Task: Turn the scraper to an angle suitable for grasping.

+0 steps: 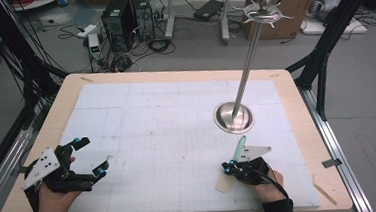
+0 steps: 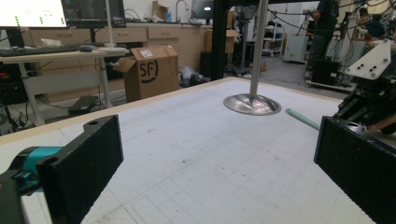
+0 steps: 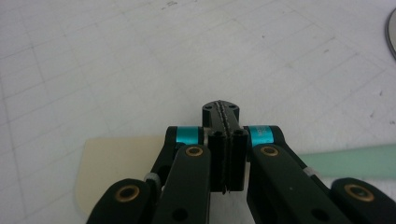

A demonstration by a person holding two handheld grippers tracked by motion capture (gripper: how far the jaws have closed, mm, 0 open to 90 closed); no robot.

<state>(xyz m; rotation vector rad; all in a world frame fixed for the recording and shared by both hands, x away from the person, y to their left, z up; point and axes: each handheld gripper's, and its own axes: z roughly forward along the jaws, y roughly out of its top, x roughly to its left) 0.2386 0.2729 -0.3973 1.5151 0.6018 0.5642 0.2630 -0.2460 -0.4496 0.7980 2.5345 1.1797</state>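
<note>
The right gripper [image 3: 225, 140] is pressing its jaws together above a spatula [image 1: 233, 169] with a cream blade and pale green handle, which is lying on the white gridded mat [image 1: 163, 133] and partly hiding beneath it. The left gripper [image 1: 90, 158] is gaping wide, holding nothing. Beyond, a steel stand [image 1: 234, 117] is rising; a cardboard box [image 2: 152, 70] is reading "SF".

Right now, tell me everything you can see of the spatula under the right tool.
The spatula lies flat on the white mat near the front edge, at the right. It has a pale cream, flat blade with rounded corners, which looks like soft plastic or silicone, and a slim mint-green handle that points away toward the base of the metal stand without reaching it. The right tool sits over the spot where blade meets handle, its jaws shut. Whether they pinch the spatula cannot be told.
</note>
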